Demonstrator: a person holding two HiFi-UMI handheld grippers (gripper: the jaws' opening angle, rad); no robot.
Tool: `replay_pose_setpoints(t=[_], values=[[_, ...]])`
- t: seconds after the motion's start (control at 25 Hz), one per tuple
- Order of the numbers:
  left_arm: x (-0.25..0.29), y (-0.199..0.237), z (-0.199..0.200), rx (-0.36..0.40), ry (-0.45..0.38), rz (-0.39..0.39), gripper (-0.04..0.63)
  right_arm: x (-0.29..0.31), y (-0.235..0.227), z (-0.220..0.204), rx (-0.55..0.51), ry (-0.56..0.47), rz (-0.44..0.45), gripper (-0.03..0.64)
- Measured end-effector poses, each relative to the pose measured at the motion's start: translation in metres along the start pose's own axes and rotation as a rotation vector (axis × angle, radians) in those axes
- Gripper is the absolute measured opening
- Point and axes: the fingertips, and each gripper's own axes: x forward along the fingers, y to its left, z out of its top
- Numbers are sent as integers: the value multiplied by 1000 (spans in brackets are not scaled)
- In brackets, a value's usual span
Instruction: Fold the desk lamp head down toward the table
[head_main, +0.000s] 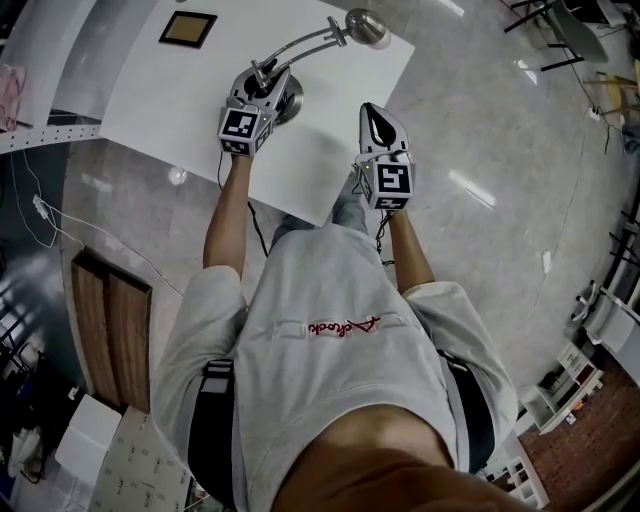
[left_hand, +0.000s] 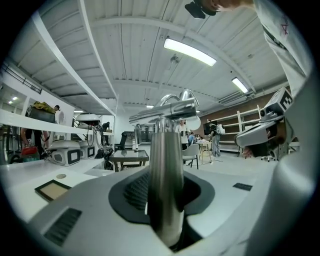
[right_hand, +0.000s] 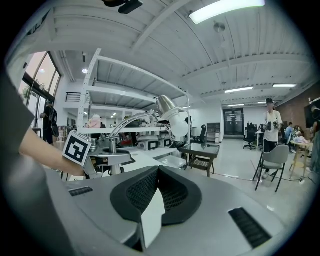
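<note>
Steel desk lamp on white table, near far edge; post upright, curved arm raised, head up, not yet folded. Left gripper: jaws part-closed, pads clamped on post just above base. Right gripper: jaws together, empty, hovering beside lamp. Step, by judgement: bracing stand. Next: right gripper reaches head, presses it down toward table.

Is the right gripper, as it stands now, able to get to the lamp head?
Probably yes. Only bare table lies between the right gripper and the lamp head; the left gripper, clamped on the lamp post, is off that path. The right jaws are shut, so it could push, not grasp.
</note>
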Motion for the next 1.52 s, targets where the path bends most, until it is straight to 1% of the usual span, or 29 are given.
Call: replay_pose_setpoints(t=[0.32,0.6,0.72,0.8,0.84,0.88,1.04,1.08,1.12,1.16,1.2,1.36,1.4,1.44,1.48,1.52], values=[[1,0,-2,0,4,-11,114,11,2,14,-5,-28,9,18],[0,0,-1,-1,3,-12,114,30,-1,63,-35,-131,11,18],[1,0,-1,-3,2,-14,114,38,-4,83,-66,-159,1,18],[1,0,-1,-4,2,-15,115,43,-6,94,-131,-163,-15,18],[2,0,-2,-4,3,-16,117,44,-6,98,-192,-161,-27,18],[2,0,-2,-3,4,-16,117,45,-5,102,-276,-157,-42,18],[1,0,-1,-2,2,-16,117,45,5,111,-690,-134,-105,18],[1,1,-1,-4,1,-15,117,45,8,113,-765,-132,-114,18],[2,1,-1,-8,0,-13,121,45,10,114,-807,-132,-116,18],[1,2,-1,-13,-1,-10,128,45,12,116,-816,-134,-111,18],[1,2,-1,-17,-2,-7,133,45,13,117,-800,-136,-103,18],[2,2,-1,-21,-4,-4,133,44,11,121,-702,-155,-86,21],[2,2,-1,-20,-5,-5,133,44,10,121,-681,-152,-76,97],[2,2,-1,-18,-5,-5,133,46,10,121,-664,-140,-66,225],[1,2,-1,-17,-5,-5,133,47,8,120,-654,-125,-62,258],[1,1,0,-15,-4,-5,133,49,5,119,-650,-112,-64,276]])
